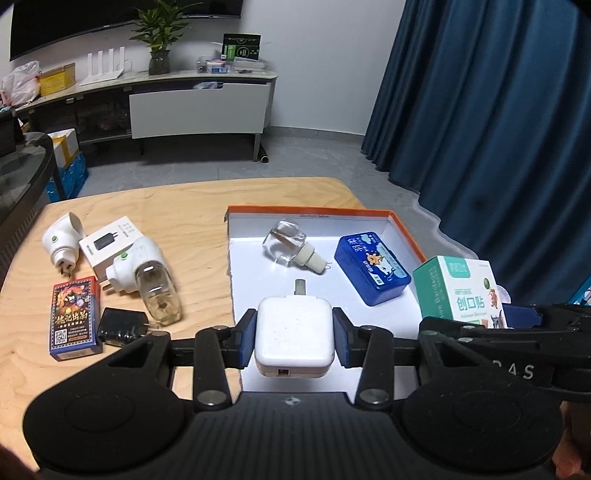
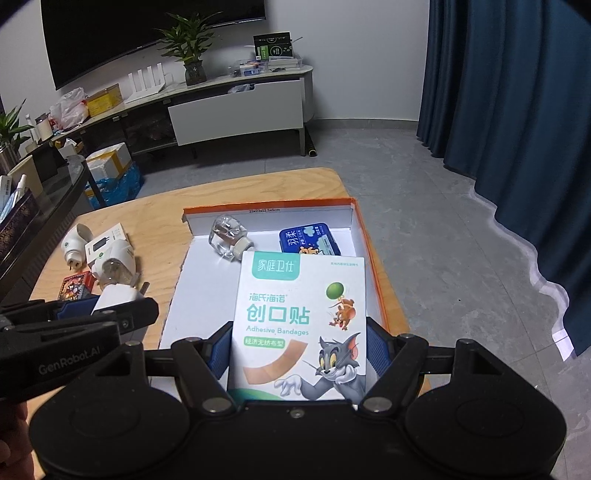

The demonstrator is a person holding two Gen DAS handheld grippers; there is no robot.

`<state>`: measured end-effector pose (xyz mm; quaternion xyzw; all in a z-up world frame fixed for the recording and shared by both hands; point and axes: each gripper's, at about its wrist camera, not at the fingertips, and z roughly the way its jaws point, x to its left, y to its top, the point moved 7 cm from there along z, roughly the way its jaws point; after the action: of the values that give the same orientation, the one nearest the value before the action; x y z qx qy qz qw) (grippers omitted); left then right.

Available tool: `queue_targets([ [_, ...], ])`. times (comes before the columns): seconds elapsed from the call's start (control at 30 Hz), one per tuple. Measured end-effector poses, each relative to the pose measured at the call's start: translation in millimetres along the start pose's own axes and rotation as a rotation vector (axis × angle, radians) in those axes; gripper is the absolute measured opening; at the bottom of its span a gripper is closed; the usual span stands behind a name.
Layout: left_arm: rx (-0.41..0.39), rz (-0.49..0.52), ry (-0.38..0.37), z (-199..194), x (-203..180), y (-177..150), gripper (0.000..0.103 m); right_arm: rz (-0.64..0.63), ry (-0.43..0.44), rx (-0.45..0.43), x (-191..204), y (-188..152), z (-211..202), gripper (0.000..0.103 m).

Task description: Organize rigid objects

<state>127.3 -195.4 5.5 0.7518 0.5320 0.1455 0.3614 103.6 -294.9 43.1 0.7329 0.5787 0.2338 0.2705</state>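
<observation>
Home living rm: wall TV [image 2: 147, 33] over low media cabinet [image 2: 229, 107], potted plant [image 2: 190, 44], curtains [image 2: 517, 110], wood table [image 1: 147, 206].

- Bandage box [image 2: 299, 325] in my right gripper [image 2: 299, 354]: "创口贴", "Adhesive Bandages", "家庭卫仕", "海氏海诺".
- My left gripper [image 2: 70, 358], on its side: "GenRobot.AI".
- Blue case [image 2: 308, 238]: "羽柔".
- Tray [image 2: 266, 210], rim print: "33x23x12.5x5cm".
- Card box [image 1: 74, 319]: a QR code; its title is too small to read.
</observation>
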Motion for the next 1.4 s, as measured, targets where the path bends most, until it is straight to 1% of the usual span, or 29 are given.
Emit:
queue_targets([
  [0.2, 0.008, -0.003, 0.006, -2.1, -1.7, -1.2, 0.043, -0.009, 0.013, -0.002, 0.3, -1.0, -2.1, 0.085],
  [1.4, 0.006, -0.007, 0.004, -4.2, -5.0, -6.7, 0.043, -0.014, 0.015, 0.009, 2.7, -4.0, -1.4, 0.085],
])
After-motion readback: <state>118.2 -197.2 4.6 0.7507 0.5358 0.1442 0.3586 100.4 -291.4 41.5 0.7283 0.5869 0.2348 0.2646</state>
